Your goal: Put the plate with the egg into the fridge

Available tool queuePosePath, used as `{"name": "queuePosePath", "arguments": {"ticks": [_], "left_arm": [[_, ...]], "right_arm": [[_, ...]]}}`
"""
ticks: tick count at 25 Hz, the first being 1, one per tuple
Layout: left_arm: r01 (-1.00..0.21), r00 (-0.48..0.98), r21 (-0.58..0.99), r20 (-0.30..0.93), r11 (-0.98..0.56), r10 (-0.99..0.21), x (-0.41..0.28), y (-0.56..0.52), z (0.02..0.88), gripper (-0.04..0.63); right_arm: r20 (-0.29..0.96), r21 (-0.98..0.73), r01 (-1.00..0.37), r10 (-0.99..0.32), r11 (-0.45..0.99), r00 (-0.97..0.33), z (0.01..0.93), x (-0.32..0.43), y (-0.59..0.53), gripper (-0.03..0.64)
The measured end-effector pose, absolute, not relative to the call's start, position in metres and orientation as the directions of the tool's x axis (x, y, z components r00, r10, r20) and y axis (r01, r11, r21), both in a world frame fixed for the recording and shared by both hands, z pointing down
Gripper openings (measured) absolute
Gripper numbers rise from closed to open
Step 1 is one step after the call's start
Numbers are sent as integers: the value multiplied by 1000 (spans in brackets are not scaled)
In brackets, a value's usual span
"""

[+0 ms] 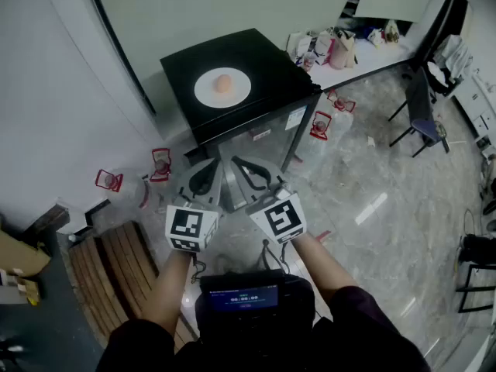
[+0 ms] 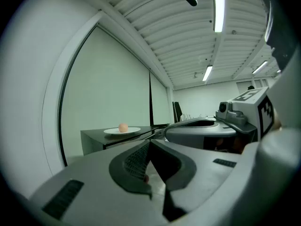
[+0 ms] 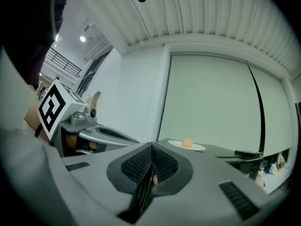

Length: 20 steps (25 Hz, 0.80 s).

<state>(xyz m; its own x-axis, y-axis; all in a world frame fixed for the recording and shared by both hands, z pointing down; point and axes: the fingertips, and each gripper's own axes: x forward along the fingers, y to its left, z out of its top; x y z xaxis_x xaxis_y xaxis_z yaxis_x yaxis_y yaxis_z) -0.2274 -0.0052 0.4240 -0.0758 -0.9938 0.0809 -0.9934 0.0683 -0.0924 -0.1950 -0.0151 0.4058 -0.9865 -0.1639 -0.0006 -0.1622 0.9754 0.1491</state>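
Plate (image 1: 222, 90), round, white, bearing one smooth egg (image 1: 222, 83), tops the glossy black fridge (image 1: 267, 60) beyond my left gripper (image 1: 208, 169) and right gripper (image 1: 244, 165), both closed empty.

The left gripper (image 2: 150, 143) points level, its jaws meeting at the tips with nothing between them. Beyond, a white plate (image 2: 122, 131) carrying an egg (image 2: 123, 127) sits on the black fridge (image 2: 94, 138). The right gripper (image 2: 171, 128) is close on the right.

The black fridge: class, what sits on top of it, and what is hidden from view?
On top of the fridge rests a white plate holding one egg. The door looks shut, so the inside cannot be seen.
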Motion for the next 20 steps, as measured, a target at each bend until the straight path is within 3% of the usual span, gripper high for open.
{"name": "queuePosePath", "arguments": {"ticks": [5,20], "left_arm": [[-993,-80,-92,94,71,-992,-235,-5,432,9],[-989,-138,-81,247,121,-959,-280,23,510,9]], "right_arm": [[-38,179,-162,-158,970,-987,406,-202,-19,8],[66,87,-153,-159,984,-985,448,-217,-10,9]]}}
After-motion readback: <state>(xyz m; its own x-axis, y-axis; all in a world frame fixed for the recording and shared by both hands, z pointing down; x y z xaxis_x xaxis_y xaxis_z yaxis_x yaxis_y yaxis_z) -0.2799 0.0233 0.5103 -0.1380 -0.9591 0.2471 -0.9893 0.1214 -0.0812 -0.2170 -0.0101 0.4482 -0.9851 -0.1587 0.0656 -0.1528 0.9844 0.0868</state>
